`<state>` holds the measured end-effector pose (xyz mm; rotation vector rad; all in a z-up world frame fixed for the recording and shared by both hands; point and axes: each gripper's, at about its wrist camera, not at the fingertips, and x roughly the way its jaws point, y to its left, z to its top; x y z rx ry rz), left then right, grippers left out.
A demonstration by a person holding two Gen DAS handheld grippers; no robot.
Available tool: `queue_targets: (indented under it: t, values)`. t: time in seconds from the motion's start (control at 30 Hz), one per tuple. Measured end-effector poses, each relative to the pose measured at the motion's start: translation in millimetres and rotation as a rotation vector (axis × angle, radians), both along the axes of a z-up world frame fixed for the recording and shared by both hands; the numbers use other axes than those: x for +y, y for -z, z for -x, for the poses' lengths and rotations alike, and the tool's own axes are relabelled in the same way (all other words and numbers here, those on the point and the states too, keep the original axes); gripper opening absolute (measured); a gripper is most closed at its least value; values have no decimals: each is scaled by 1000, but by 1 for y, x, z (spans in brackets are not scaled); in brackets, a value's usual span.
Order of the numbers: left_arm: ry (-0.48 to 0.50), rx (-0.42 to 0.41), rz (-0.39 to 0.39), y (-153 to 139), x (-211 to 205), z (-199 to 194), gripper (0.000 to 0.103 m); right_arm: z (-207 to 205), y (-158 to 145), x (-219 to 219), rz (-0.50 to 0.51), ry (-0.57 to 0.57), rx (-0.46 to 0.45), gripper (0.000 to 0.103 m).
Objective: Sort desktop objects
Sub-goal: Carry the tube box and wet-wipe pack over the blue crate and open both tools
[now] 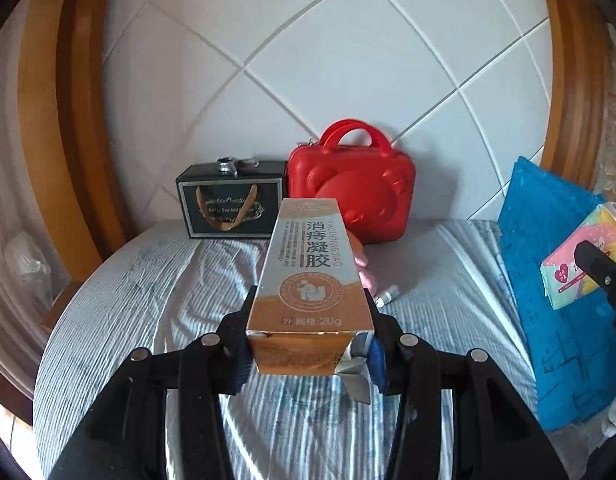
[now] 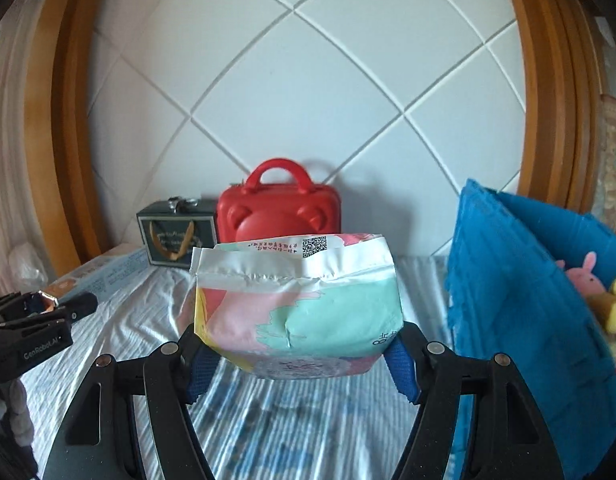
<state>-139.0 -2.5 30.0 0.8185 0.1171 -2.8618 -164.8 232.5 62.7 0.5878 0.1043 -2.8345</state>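
Each gripper was matte black plastic. The left gripper (image 1: 311, 344) had two forked, ribbed arms joined by round silver pivot pins, and its fingers (image 1: 377, 356) carried blue ridged pads. The right gripper (image 2: 300, 364) was built alike: black linkage arms, silver pins, blue ribbed pads on the fingers (image 2: 401, 364). In the right wrist view, the left gripper's body bore white lettering reading GenRobot.AI.

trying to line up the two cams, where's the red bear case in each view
Left wrist view: red bear case sits right of centre against the white panelled headboard, just behind the gold box held in the left tongs.
Right wrist view: red bear case at centre, behind the pastel pack.
Shared landmark: the dark gift box directly to its left.
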Motion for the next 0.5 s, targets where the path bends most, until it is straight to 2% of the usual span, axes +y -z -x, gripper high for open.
queue_targets:
  t: [0.3, 0.5]
  values:
    - [197, 168, 13, -71, 114, -7, 45, -39, -71, 98, 24, 134, 169, 71]
    - [357, 227, 0, -103, 208, 0, 45, -56, -97, 182, 17, 282, 231, 71]
